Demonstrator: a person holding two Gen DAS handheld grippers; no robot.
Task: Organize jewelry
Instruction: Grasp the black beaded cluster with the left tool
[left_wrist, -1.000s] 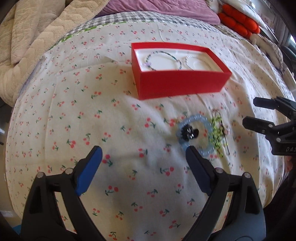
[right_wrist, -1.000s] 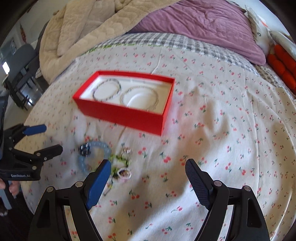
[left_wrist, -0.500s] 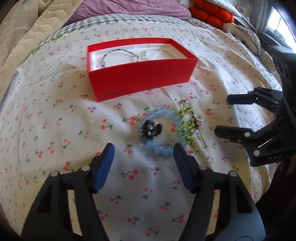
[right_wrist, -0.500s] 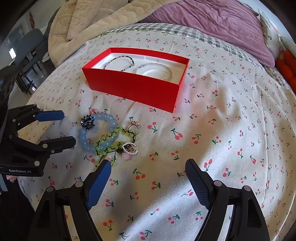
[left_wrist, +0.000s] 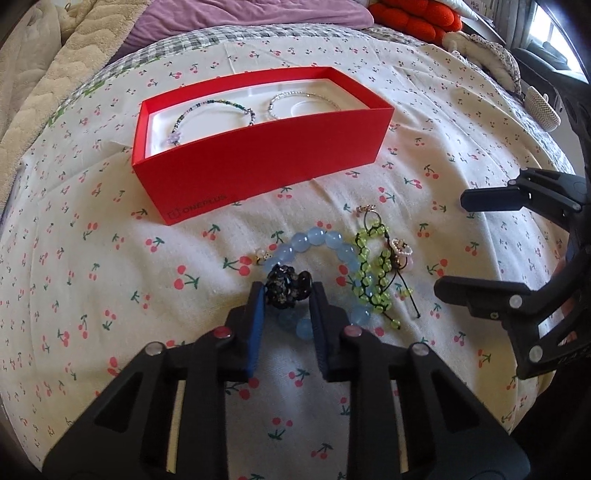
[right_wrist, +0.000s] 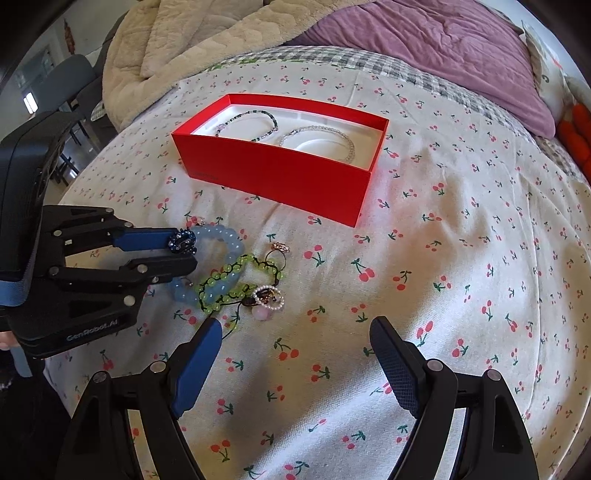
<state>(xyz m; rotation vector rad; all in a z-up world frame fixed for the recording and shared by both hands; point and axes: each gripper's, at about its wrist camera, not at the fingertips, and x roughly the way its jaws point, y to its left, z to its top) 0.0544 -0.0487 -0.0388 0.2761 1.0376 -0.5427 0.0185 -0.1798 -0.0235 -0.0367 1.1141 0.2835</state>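
Observation:
A dark jewelled piece (left_wrist: 286, 290) lies against the pale blue bead bracelet (left_wrist: 317, 238) on the cherry-print bedspread. My left gripper (left_wrist: 288, 291) has its jaws closing on that dark piece, with both pads touching its sides. From the right wrist the same grip shows at the left gripper (right_wrist: 188, 253), blue bracelet (right_wrist: 221, 232) just beyond. A green bead bracelet (left_wrist: 373, 284), a pearl ring (left_wrist: 400, 245) and a gold ring (left_wrist: 367, 209) lie to the right. The red box (left_wrist: 258, 158) holds two bead strands. My right gripper (right_wrist: 295, 325) stands open and empty near the pile.
A beige quilted blanket (right_wrist: 207, 40) and a purple cover (right_wrist: 424, 44) lie beyond the red box (right_wrist: 277, 173). Orange cushions (left_wrist: 410, 20) sit at the far right. A grey chair (right_wrist: 62, 77) stands off the bed's left edge. Bare bedspread (right_wrist: 461, 258) stretches to the right.
My left gripper moved in over the jewellery pile and its jaws narrowed from wide apart to around the dark piece. The right gripper stayed open and nearly still.

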